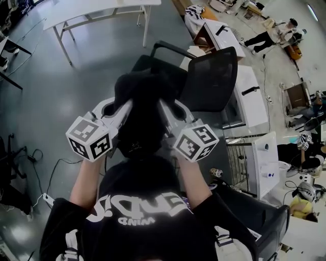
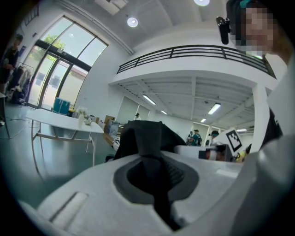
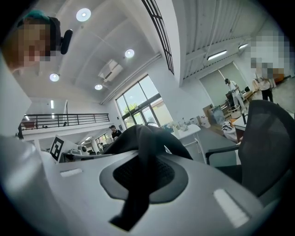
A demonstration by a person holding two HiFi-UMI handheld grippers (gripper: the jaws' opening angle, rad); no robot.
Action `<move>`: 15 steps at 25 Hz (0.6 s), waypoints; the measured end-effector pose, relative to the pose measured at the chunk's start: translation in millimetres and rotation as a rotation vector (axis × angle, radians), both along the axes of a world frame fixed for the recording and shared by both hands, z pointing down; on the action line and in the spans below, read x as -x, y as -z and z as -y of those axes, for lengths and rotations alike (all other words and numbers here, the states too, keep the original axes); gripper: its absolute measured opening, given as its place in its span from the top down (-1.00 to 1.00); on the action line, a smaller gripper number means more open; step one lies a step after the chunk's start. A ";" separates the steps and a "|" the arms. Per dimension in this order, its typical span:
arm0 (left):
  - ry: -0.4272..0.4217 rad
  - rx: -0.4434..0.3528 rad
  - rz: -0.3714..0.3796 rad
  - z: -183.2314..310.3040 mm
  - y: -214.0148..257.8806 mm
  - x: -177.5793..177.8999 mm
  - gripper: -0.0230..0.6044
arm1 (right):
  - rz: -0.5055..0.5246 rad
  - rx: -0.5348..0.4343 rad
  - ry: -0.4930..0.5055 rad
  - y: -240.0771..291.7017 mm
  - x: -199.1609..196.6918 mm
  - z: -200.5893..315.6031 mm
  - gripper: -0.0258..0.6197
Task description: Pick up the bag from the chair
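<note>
Holding a soft black fabric bag (image 1: 140,120) between left gripper (image 1: 124,108) and right gripper (image 1: 164,108), jaws clamped on its straps; hanging lengthwise downward, near-left of black mesh office chair (image 1: 211,76)

Loads of room on the left: the floor (image 1: 56,97) is bare out to the white table (image 1: 97,12) at the far end, with just some cables (image 1: 35,158) low by the left edge. The right side is tight. The chair (image 1: 211,79) has its mesh back standing just beside the right tool (image 1: 164,106), and white cabinets (image 1: 252,97) pack in right behind it. The gap between that one and the left tool (image 1: 126,104) is filled by the black bag (image 1: 142,122). Another dark chair (image 1: 254,216) sits near the person's right elbow.
</note>
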State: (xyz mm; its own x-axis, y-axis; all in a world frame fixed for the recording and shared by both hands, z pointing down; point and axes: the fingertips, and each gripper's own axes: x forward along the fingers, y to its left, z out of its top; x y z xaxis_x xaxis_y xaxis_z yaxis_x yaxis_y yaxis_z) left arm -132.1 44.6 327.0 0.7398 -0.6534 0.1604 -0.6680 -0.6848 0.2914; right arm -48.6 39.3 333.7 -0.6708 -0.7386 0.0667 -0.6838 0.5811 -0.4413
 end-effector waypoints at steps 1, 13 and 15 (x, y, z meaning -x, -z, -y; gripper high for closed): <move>-0.002 0.009 0.001 -9.6 -2.9 -0.2 0.89 | -0.003 0.007 -0.003 -2.2 -0.7 -9.9 0.82; 0.019 0.066 -0.012 -85.2 -21.5 -11.5 0.89 | -0.021 0.043 0.056 -17.1 -13.6 -89.4 0.82; 0.036 0.081 -0.021 -92.5 -27.2 -12.7 0.89 | -0.028 0.051 0.072 -23.1 -14.9 -97.6 0.82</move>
